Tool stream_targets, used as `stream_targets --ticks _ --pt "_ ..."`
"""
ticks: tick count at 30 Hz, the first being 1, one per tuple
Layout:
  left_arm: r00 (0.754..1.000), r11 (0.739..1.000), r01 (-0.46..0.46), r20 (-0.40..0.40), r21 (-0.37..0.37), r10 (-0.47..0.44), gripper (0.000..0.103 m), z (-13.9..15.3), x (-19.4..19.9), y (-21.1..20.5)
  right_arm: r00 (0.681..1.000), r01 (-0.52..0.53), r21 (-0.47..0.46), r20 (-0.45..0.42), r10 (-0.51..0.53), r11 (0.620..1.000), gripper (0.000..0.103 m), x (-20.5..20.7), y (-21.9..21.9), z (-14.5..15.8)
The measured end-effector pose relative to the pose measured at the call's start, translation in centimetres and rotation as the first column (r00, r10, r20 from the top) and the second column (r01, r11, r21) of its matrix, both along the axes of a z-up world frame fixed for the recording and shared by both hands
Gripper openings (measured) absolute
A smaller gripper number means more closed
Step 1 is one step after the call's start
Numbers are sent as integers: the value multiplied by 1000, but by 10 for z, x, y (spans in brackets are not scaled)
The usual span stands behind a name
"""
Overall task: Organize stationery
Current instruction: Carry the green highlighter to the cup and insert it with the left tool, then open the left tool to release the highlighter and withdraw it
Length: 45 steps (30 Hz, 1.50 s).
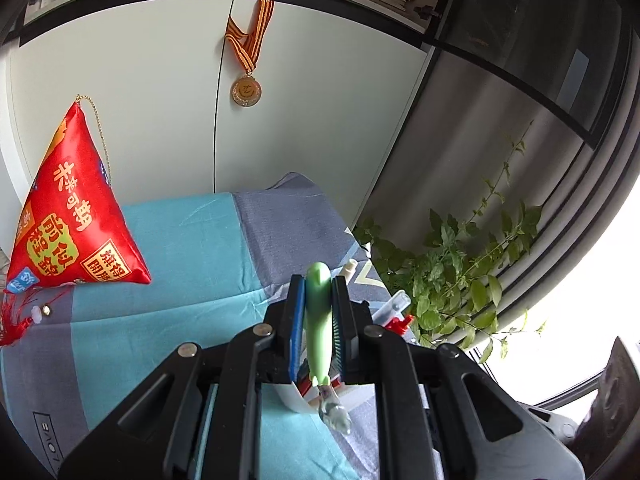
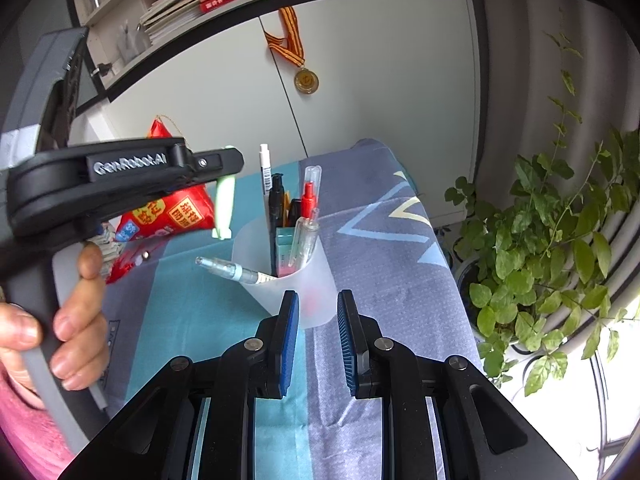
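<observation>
My left gripper [image 1: 318, 284] is shut on a light green pen [image 1: 318, 320], held upright above a translucent white pen cup [image 2: 284, 284]. In the right wrist view the left gripper [image 2: 226, 166] hangs at the left of the cup with the green pen [image 2: 224, 208] pointing down. The cup holds several pens, a red marker [image 2: 309, 200] and a white pen [image 2: 265, 168]; one clear-tipped pen [image 2: 228, 267] leans out over its rim. My right gripper [image 2: 318, 308] is open and empty, just in front of the cup.
A red satin pouch [image 1: 70, 216] sits at the left on the blue and grey cloth [image 1: 180, 240]. White cabinet doors with a hanging medal [image 1: 246, 90] stand behind. A leafy potted plant [image 2: 540, 248] is at the right, beside the table edge.
</observation>
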<state>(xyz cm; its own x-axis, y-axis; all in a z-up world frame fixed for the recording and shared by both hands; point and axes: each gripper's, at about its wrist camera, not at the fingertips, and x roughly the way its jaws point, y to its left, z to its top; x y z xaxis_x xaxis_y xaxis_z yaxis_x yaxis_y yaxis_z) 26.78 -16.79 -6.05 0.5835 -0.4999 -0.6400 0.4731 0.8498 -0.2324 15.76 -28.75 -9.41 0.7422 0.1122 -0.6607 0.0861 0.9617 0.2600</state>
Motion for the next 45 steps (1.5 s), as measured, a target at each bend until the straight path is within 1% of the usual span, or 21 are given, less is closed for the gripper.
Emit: stream_targets --ticks 5,14,22,29,31,33,35,40,45 --pt "1000 1000 -1 -29 1 1 12 -10 5 -1 1000 5 8 0 -5 1000 21 2 -4 -2" --pt "999 1000 10 -37 10 -10 12 -18 4 -4 1000 -4 14 -11 4 1000 21 5 -2 -6" --pt "998 999 16 -56 35 -14 12 -29 1 -8 1000 0 17 -13 0 1000 21 5 -2 -7" --pt "997 999 20 -70 33 -17 12 -29 0 -6 1000 2 23 -17 -1 1000 21 5 -3 -8" --pt "997 999 21 -69 29 -19 13 -27 -1 -5 1000 1 23 -17 -1 1000 21 5 -4 -8" --pt "997 999 23 -70 28 -21 19 -26 -2 -5 1000 0 23 -17 0 1000 21 5 -4 -8" --pt "997 1000 21 -72 23 -20 29 -25 -3 -3 1000 0 24 -17 1 1000 21 5 -4 -8" --pt "998 1000 18 -66 14 -17 29 -21 -7 1 1000 -1 23 -15 1 1000 21 5 -4 -7" --pt "1000 1000 3 -30 28 -2 29 -15 -17 7 1000 -2 23 -11 2 1000 21 4 -1 -7"
